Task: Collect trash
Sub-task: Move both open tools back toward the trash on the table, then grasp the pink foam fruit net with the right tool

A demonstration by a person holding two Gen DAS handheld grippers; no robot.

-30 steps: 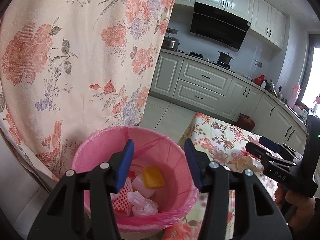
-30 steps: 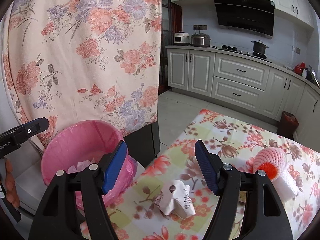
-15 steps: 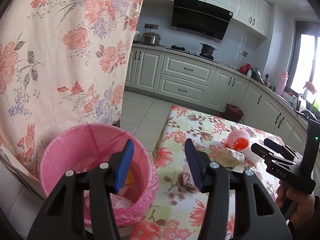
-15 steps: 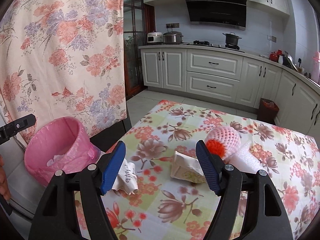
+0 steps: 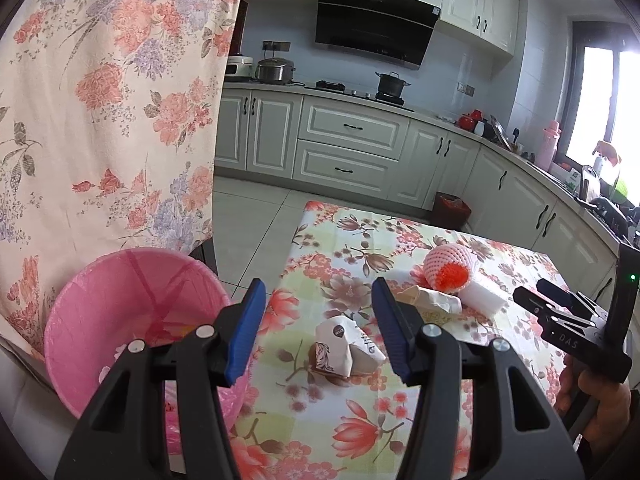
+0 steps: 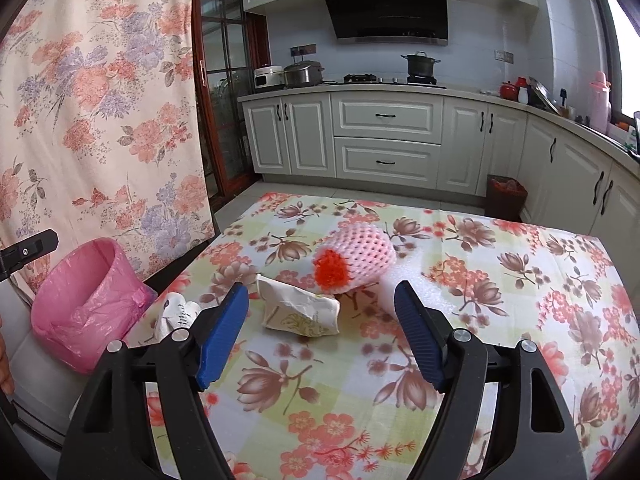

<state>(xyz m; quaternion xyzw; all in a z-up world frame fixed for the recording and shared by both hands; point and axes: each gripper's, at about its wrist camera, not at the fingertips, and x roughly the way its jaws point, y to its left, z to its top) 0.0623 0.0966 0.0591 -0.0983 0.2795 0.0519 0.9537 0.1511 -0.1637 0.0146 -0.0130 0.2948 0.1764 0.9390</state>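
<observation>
We see two views from cameras on hand-held grippers, above a table [image 6: 520, 320] with a flowered cloth in a kitchen.

In the left wrist view, the left gripper [image 5: 318, 328] fills the lower centre of the frame, its blue fingers spread wide with nothing between them. Just beyond the gap, at centre, lies a crumpled white wrapper [image 5: 344, 346] with dark print. Further up and to the right sit a beige paper packet [image 5: 434, 300], a pink foam net [image 5: 448, 268] with an orange end, and a white foam piece [image 5: 482, 298] touching the net. At lower left stands the pink trash bin [image 5: 132, 312], lined with a pink bag, beside the table edge. The right gripper [image 5: 560, 304] shows at the right edge, held by a hand [image 5: 600, 400].

In the right wrist view, the right gripper [image 6: 322, 332] occupies the lower centre, fingers also wide and holding nothing. The beige paper packet [image 6: 300, 308] lies just beyond the gap. The pink foam net [image 6: 352, 258] sits behind it, at mid-frame. The crumpled white wrapper [image 6: 176, 312] is at centre left, near the table edge, with the pink trash bin [image 6: 84, 300] beside it at lower left. A flowered curtain [image 6: 100, 100] fills the upper left.
</observation>
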